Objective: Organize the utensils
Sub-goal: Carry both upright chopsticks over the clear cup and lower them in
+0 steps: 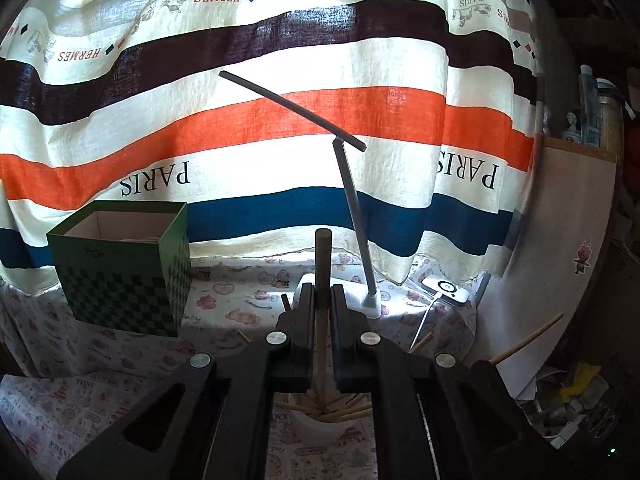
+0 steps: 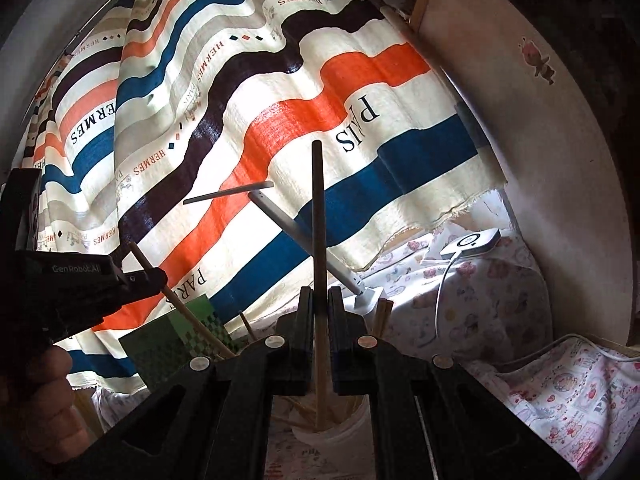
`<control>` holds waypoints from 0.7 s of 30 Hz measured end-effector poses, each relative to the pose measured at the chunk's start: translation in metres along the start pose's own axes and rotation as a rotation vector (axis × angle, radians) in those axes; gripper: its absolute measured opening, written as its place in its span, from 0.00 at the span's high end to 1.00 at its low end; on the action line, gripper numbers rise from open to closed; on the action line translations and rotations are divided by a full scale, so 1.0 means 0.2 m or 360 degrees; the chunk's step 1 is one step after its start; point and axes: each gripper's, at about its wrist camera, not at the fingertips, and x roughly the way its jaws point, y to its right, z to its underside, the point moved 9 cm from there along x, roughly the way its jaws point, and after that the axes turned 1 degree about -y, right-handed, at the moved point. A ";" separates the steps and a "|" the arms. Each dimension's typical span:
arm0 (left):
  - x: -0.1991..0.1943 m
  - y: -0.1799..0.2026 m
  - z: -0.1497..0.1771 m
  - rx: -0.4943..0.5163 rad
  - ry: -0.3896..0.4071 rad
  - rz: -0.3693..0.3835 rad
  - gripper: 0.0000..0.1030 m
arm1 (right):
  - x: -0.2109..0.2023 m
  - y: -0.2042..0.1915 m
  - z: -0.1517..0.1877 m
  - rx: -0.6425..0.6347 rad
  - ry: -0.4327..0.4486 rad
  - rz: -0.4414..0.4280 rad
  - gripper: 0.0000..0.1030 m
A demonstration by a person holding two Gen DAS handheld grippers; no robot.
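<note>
Fingers of the left gripper (image 1: 322, 300) pinch one wooden chopstick (image 1: 322, 264) upright above the white cup (image 1: 320, 426) of chopsticks; right gripper (image 2: 319, 304) fingers pinch a dark-tipped chopstick (image 2: 318, 216) above the same cup. Green checkered box (image 1: 120, 272) stands at 9 o'clock on the bench (image 1: 240, 300)

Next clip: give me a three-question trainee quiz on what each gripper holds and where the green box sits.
1. True or false: the left gripper is shut on a chopstick.
2. The right gripper holds: A a chopstick, B a spoon, C nothing.
3. In the left wrist view, the green box stands on which side of the lamp?
Key: 1 true; 2 A; 3 left.
</note>
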 end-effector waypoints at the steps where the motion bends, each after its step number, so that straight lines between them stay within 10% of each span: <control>1: 0.03 0.00 0.01 -0.0003 -0.0021 0.0006 0.94 | 0.00 0.01 0.00 0.0016 0.0005 0.0000 0.93; 21: 0.34 -0.09 0.32 -0.0022 -0.0433 0.0054 0.94 | 0.31 0.10 0.33 0.0038 -0.0425 0.0115 0.93</control>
